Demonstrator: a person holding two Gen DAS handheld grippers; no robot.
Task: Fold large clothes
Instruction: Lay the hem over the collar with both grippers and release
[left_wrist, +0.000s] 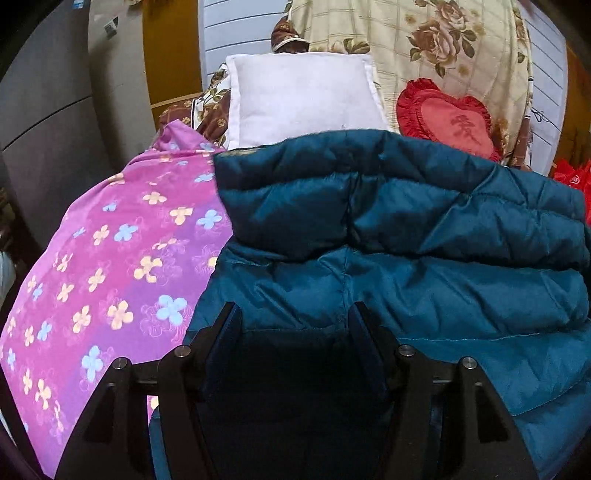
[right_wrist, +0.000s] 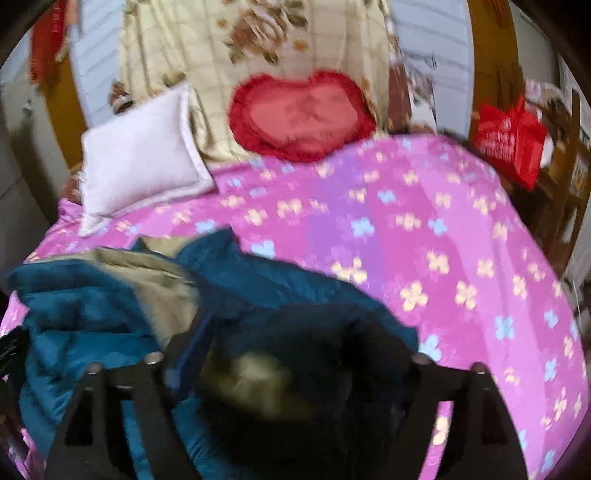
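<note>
On the pink floral sheet (right_wrist: 424, 229) a teal puffer jacket (left_wrist: 406, 229) is laid, doubled into thick padded layers, presumably so that the bed bears its bulk; beyond it a white pillow (left_wrist: 299, 96) and a red heart cushion (left_wrist: 447, 118) are seen. The left gripper (left_wrist: 293, 314) is held partly open over the jacket's near edge, fabric lying between its fingers but apparently unpinched; the right gripper (right_wrist: 306, 332) is spread wide above a dark, blurred fold, nothing clearly gripped, as if for a fresh hold.
</note>
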